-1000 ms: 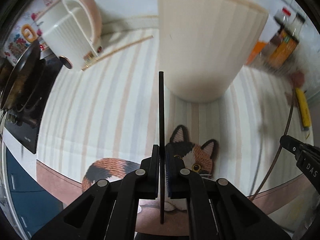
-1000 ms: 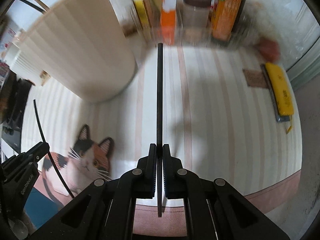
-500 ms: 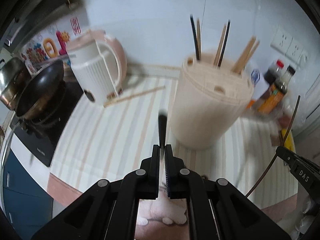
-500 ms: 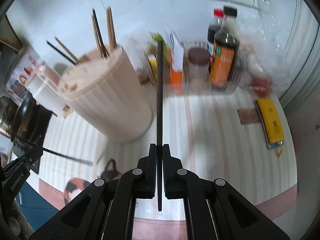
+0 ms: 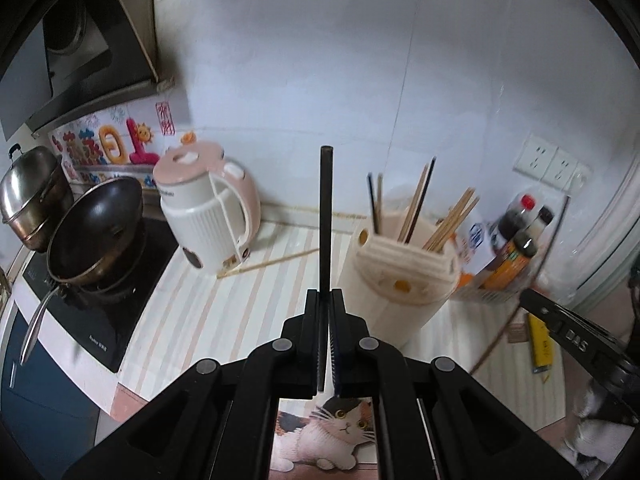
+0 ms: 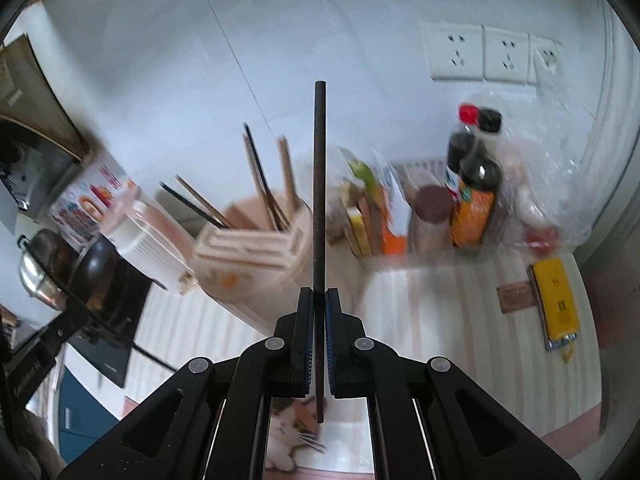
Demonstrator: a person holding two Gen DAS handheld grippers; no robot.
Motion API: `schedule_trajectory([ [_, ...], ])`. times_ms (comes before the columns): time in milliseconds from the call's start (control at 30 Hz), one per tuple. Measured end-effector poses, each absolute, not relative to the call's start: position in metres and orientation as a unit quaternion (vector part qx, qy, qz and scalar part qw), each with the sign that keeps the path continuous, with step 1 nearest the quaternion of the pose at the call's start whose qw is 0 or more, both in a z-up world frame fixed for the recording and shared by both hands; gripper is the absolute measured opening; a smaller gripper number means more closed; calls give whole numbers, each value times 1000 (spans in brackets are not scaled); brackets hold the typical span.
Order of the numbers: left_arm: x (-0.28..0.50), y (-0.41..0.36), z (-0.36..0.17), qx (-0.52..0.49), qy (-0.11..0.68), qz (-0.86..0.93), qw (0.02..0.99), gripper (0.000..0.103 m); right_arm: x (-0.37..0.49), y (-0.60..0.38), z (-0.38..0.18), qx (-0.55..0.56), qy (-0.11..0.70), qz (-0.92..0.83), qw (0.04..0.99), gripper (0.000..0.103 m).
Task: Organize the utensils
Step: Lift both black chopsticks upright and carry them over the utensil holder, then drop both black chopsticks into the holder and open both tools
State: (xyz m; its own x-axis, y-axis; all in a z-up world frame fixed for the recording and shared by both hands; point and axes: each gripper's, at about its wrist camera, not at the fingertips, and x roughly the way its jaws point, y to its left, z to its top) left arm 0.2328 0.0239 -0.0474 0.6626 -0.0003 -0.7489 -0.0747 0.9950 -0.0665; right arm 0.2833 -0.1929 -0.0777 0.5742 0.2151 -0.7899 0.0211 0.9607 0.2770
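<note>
Kitchen counter, striped covering (image 5: 224, 300), white tiled wall behind

Left wrist view:
- left gripper (image 5: 327, 312), jaws clenched on a black chopstick (image 5: 325, 220); stick upright, tip now against the wall, higher than half a second ago, and sharp where it was blurred
- beige chopstick holder (image 5: 400, 280), right of the stick, now seen from above; wooden and black chopsticks (image 5: 420, 204) stand in its top slots
- pink-and-white kettle (image 5: 208, 212), left of the holder; one loose wooden chopstick (image 5: 268, 263) lies on the counter at its base
- wok (image 5: 96, 232) and steel pot (image 5: 34, 196) on the black cooktop, far left
- sauce bottles (image 5: 516, 240), right of the holder
- cat-print mat (image 5: 328, 436) visible between the gripper arms
- right gripper (image 5: 568, 330) at the right edge, a second stick rising from it

Right wrist view:
- right gripper (image 6: 319, 312), jaws clamped on a black chopstick (image 6: 319, 200); upright, tip on the wall, camera tilted further up than before
- chopstick holder (image 6: 256, 252), blurred, left of the stick
- soy sauce bottle (image 6: 476, 200) and brown-lidded jar (image 6: 432, 216) to the right; wall sockets (image 6: 484, 54) above
- yellow object (image 6: 556, 304) lying flat, far right
</note>
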Motion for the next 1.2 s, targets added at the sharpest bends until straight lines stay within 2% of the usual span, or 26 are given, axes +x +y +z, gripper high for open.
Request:
schedule_trajectory([
  [333,248,14,29,-56,357,-11,932,2,329,-190,-19,145,411,80,896,6],
  [567,274,-3,56,-44,330,-23,943,2,369,-191,4,148,386,78,907,5],
  [767,311,-12,51,-42,333,-33,941,2,396,-189,6,158,372,71,912,5],
  [1200,375,-24,0,-39,383,-58,921,0,435,-177,-33,153,370,50,915,5],
])
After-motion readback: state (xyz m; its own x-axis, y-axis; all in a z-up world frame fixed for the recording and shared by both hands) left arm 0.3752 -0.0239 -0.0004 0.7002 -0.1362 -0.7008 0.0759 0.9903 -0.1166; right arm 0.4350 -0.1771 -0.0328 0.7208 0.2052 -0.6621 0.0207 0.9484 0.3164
